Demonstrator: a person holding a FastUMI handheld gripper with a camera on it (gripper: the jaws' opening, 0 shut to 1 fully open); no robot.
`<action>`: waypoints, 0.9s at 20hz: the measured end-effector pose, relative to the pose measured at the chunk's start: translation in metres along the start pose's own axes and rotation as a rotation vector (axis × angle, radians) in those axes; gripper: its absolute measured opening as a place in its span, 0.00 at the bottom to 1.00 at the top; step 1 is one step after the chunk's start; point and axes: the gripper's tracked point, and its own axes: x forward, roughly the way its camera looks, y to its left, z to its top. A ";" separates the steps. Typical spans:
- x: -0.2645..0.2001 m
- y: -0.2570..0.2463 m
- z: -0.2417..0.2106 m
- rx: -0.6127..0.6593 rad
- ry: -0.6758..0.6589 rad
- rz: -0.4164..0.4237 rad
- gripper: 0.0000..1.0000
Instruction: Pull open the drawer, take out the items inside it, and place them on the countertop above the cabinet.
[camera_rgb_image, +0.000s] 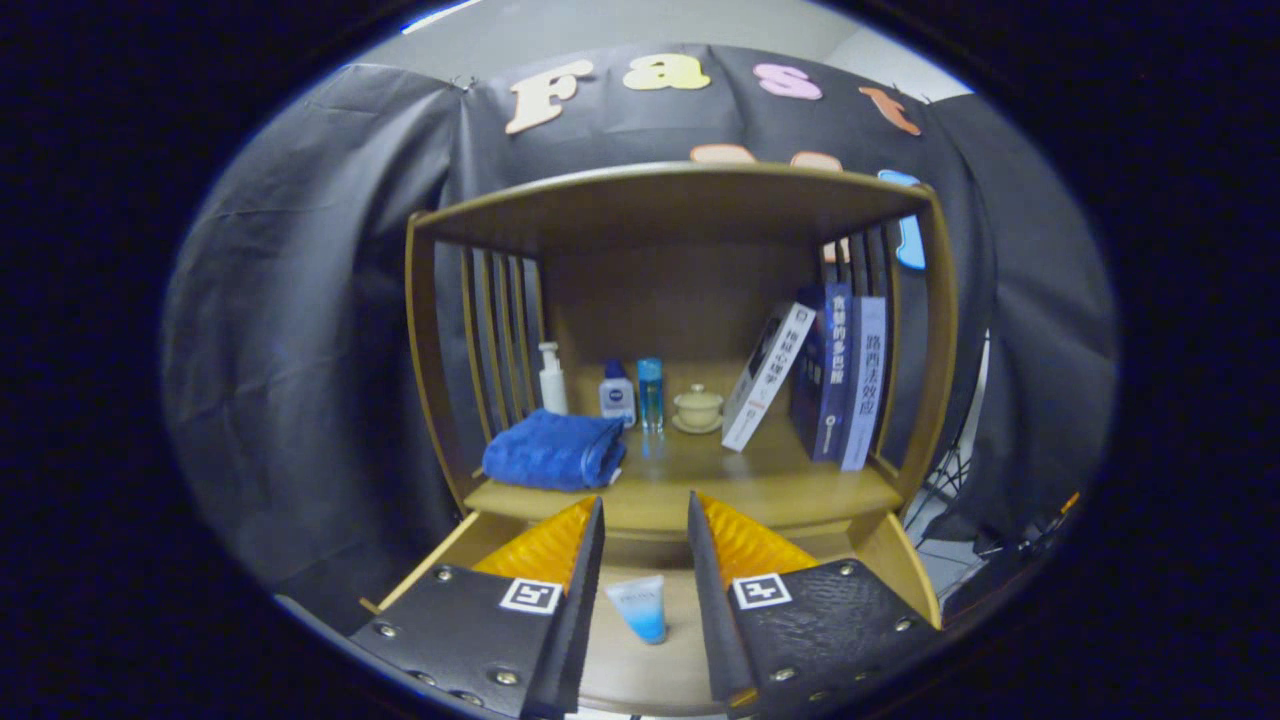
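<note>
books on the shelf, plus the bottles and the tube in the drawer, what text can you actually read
"路西法效应": down the spine of the rightmost book.
Leaning white book and middle dark book: spine characters too blurred to read.
Blue-capped bottle: print too small to read.
Tube, lying in the open drawer between the fingers of the open gripper: print too small to read.

Title "路西法效应" on book spine (868, 380); coded squares (530, 596) on spread claw (645, 502)
</note>
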 end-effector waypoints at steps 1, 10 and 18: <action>0.000 -0.008 -0.001 -0.011 -0.002 -0.027 0.48; 0.061 0.010 -0.128 -0.065 0.462 0.015 0.77; 0.102 0.023 -0.232 -0.088 0.833 0.005 0.74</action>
